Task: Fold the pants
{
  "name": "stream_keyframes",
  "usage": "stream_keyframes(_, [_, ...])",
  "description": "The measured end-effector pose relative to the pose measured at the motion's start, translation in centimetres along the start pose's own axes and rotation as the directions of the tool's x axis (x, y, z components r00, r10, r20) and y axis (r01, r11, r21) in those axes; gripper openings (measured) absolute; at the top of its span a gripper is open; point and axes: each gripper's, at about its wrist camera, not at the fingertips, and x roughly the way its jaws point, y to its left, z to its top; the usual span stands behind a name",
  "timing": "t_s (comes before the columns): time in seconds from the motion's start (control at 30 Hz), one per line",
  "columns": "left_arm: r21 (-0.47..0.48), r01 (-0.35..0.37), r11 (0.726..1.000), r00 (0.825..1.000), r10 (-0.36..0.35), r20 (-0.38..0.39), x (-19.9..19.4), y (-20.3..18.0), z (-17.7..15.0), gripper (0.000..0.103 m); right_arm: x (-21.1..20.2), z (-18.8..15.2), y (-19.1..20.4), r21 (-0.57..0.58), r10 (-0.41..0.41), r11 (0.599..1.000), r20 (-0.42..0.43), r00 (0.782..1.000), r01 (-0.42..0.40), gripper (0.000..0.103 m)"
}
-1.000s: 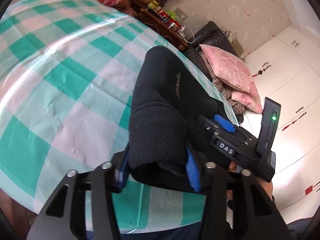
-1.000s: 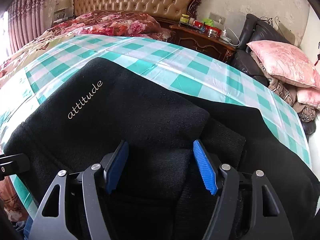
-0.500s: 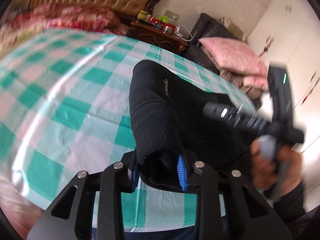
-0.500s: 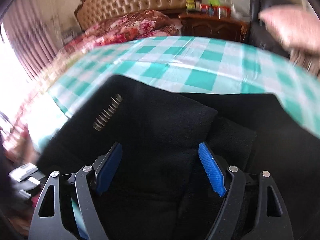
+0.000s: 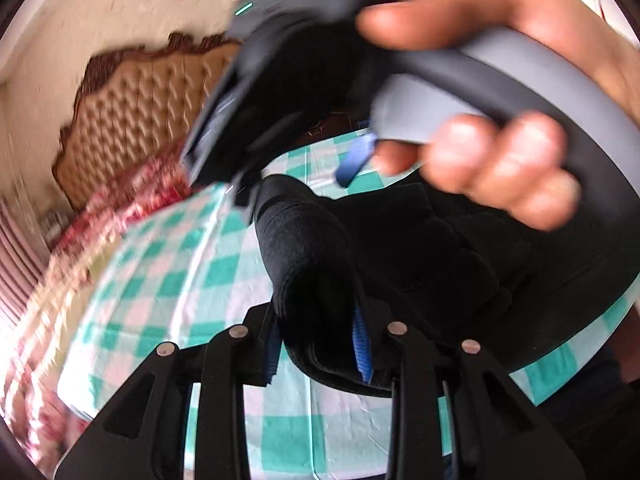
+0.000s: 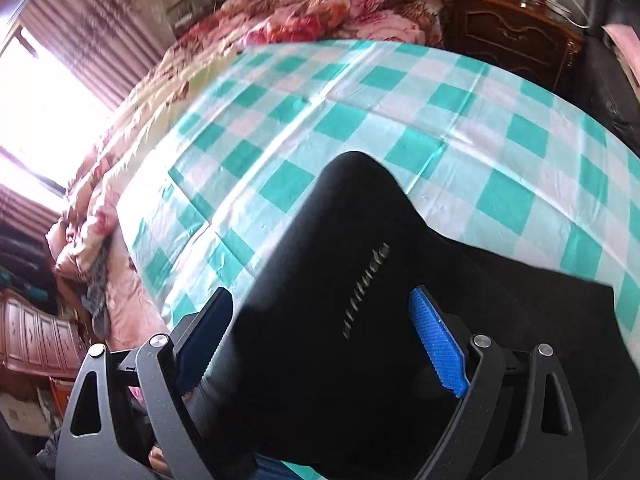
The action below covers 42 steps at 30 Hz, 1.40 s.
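Checked tablecloth (image 6: 460, 112) | black pants (image 5: 320, 264) bunched, folded; left gripper (image 5: 316, 344) pinches them | right gripper (image 6: 320, 336) spread wide

One pants (image 6: 360, 320) — two tools: left (image 5: 318, 344), right (image 6: 320, 344).

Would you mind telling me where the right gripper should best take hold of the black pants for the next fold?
Probably the thick folded edge of the black pants beside the "attitude" lettering, approached from the near table edge. The right gripper already straddles that raised bundle, open, while the left gripper pinches its end over the checked tablecloth.
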Motion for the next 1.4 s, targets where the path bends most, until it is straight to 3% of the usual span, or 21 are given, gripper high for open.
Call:
stream_keyframes(0.13, [0.077,-0.042,0.996,0.998,0.039,0.042,-0.5,-1.8,0.6,0.029,1.2,1.1,-0.4,-0.029,-0.055,0.998,-0.035,0.998,0.054,0.087])
stream_keyframes(0.17, [0.096,-0.053,0.994,0.997,0.048,0.056,-0.7,-2.2,0.8,0.029,1.3,1.2,-0.4,-0.045,-0.064,0.997,-0.033,0.997,0.062,0.077])
stream_keyframes(0.2, [0.107,-0.057,0.993,0.997,0.05,0.066,-0.9,-2.6,1.0,0.029,1.3,1.2,-0.6,-0.055,-0.066,0.996,-0.032,0.997,0.064,0.056])
stream_keyframes(0.3, [0.14,-0.073,0.987,0.992,0.058,0.112,-1.6,-3.5,1.8,0.028,-0.6,0.9,-1.5,-0.061,-0.023,0.998,-0.003,1.0,0.023,0.035])
stream_keyframes(0.4, [0.192,-0.093,0.977,0.978,0.053,0.203,-3.3,-5.0,3.1,0.028,-4.9,0.0,-3.1,-0.057,0.018,0.998,0.078,0.997,-0.014,0.032])
stream_keyframes(0.53, [0.271,-0.096,0.958,0.94,-0.002,0.341,-6.0,-8.3,5.6,0.028,-11.2,-2.0,-7.6,0.028,0.087,0.995,0.192,0.977,-0.094,0.032])
stream_keyframes(0.63, [0.315,-0.059,0.947,0.922,-0.069,0.382,-6.9,-10.9,7.0,0.028,-14.4,-4.6,-11.5,0.105,0.086,0.988,0.256,0.963,-0.117,0.03])
stream_keyframes(0.87, [0.449,0.01,0.893,0.877,-0.224,0.425,-7.3,-19.3,8.8,0.028,-17.9,-12.3,-20.6,0.274,0.093,0.94,0.374,0.923,-0.206,0.026])
stream_keyframes(0.97, [0.484,0.026,0.875,0.86,-0.266,0.435,-7.0,-22.7,9.1,0.029,-18.6,-15.4,-24.0,0.327,0.073,0.92,0.396,0.915,-0.215,0.025])
stream_keyframes(1.2, [0.615,0.026,0.788,0.814,-0.374,0.445,-5.7,-31.4,8.6,0.03,-19.4,-22.7,-30.7,0.459,-0.019,0.87,0.393,0.919,-0.178,0.025])
stream_keyframes(1.27, [0.639,0.026,0.769,0.809,-0.391,0.438,-4.9,-33.6,8.4,0.039,-18.6,-23.9,-32.2,0.483,-0.028,0.859,0.376,0.926,-0.17,0.025])
stream_keyframes(1.4, [0.712,0.017,0.702,0.806,-0.431,0.406,-3.3,-36.6,6.8,0.054,-15.5,-25.8,-35.1,0.515,-0.008,0.84,0.326,0.945,-0.17,0.024])
